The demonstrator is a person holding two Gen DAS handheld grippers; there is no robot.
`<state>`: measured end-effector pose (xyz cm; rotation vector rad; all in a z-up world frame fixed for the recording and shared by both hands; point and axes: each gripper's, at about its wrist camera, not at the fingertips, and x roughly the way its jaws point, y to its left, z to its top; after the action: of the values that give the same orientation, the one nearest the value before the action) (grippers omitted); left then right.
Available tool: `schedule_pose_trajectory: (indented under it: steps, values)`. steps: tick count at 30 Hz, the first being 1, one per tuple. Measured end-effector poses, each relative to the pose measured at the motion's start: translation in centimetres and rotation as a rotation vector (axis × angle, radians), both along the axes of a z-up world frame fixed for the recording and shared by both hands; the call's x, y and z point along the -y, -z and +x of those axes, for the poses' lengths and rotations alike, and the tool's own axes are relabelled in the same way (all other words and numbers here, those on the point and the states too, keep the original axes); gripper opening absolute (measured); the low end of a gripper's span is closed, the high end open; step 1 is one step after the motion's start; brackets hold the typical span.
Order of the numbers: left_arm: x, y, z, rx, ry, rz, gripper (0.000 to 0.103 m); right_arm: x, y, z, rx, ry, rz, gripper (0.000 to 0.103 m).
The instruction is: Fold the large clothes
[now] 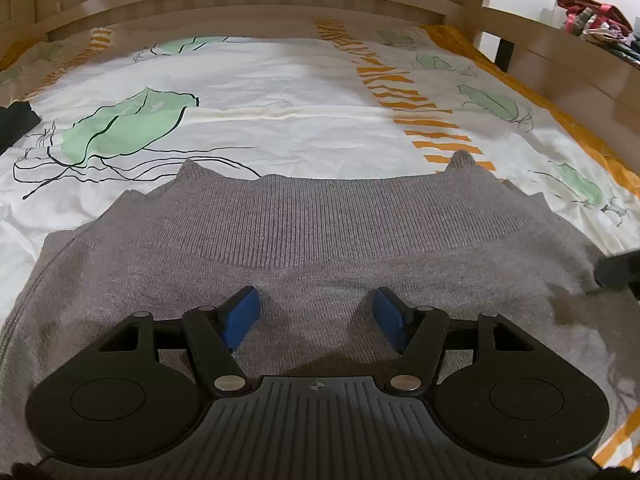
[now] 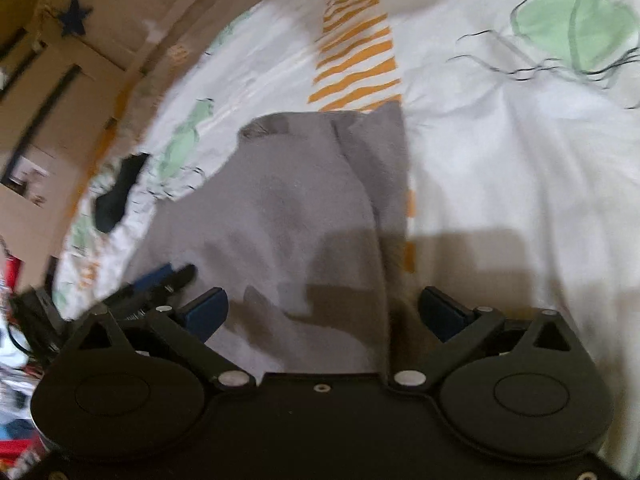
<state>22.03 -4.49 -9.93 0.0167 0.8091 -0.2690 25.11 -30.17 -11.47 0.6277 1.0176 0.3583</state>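
Note:
A grey knit sweater [image 1: 304, 240] lies flat on the bed, its ribbed band toward the far side. My left gripper [image 1: 316, 312] is open just above the sweater's middle, its blue pads [image 1: 240, 316] spread wide and holding nothing. In the right wrist view the same sweater [image 2: 288, 216] lies folded over, with an edge running down its right side. My right gripper [image 2: 322, 312] is open over the sweater's near edge, empty. The left gripper's blue finger [image 2: 158, 276] shows at the left of that view.
The bed sheet [image 1: 280, 80] is white with green leaf shapes and orange stripes. A wooden bed frame [image 1: 260, 0] runs along the far side. A dark garment [image 1: 16, 122] lies at the left edge; it also shows in the right wrist view [image 2: 120, 188]. Colourful items [image 1: 596, 20] sit beyond the bed.

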Motion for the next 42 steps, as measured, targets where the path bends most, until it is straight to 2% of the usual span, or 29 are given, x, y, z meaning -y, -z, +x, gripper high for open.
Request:
schedule_pose_trajectory:
  steps: [5, 7, 8, 9, 12, 14, 15, 17, 19, 21, 24, 31, 35, 38, 42]
  values:
    - [-0.1, -0.1, 0.2, -0.008, -0.005, -0.008, 0.065, -0.2, 1.3, 2.0, 0.019, -0.018, 0.131, 0.103]
    - [-0.2, -0.2, 0.4, -0.019, 0.006, -0.030, 0.076, 0.1, 1.9, 2.1, 0.020, 0.009, 0.187, 0.103]
    - [-0.1, -0.1, 0.7, -0.035, 0.034, -0.050, 0.090, 0.3, 2.0, 2.1, 0.021, 0.026, 0.209, 0.103]
    - [0.2, -0.1, 0.9, -0.047, 0.060, -0.048, 0.097, 0.5, 2.1, 2.0, 0.022, 0.036, 0.225, 0.103]
    - [1.0, -0.4, 1.6, -0.074, 0.083, -0.013, 0.098, 0.4, 1.9, 1.8, 0.033, 0.028, 0.214, 0.103]
    - [0.7, -1.0, 2.0, -0.086, 0.061, -0.041, 0.092, 0.1, 1.7, 1.7, 0.037, 0.026, 0.192, 0.103]
    - [0.3, -1.4, 2.3, -0.084, 0.042, -0.064, 0.082, 0.0, 1.6, 1.8, 0.038, 0.023, 0.181, 0.103]
    - [-0.5, -2.3, 2.7, -0.078, 0.000, -0.128, 0.071, -0.2, 1.5, 1.8, 0.038, 0.020, 0.172, 0.103]
    - [-0.9, -2.8, 3.6, -0.081, -0.035, -0.181, 0.065, -0.1, 1.5, 1.9, 0.035, 0.021, 0.176, 0.103]
    - [-0.7, -2.9, 4.2, -0.081, -0.065, -0.189, 0.048, 0.0, 1.5, 1.9, 0.028, 0.026, 0.185, 0.103]
    - [-0.1, -2.1, 5.2, -0.102, -0.109, -0.183, 0.031, -0.1, 1.5, 2.0, 0.017, 0.030, 0.185, 0.103]
    - [2.1, -1.2, 5.6, -0.065, -0.062, -0.025, 0.030, -0.1, 1.5, 2.2, 0.003, 0.033, 0.188, 0.103]
    - [1.5, -2.3, 4.5, -0.049, -0.073, -0.064, 0.030, -0.1, 1.6, 2.3, 0.004, 0.032, 0.190, 0.103]
    - [1.5, -3.1, 2.2, -0.026, -0.046, -0.093, 0.030, 0.0, 1.6, 2.2, 0.004, 0.027, 0.193, 0.103]
    - [1.7, -2.4, -1.4, -0.051, -0.027, -0.114, 0.030, 0.1, 1.7, 2.2, 0.000, 0.025, 0.198, 0.103]
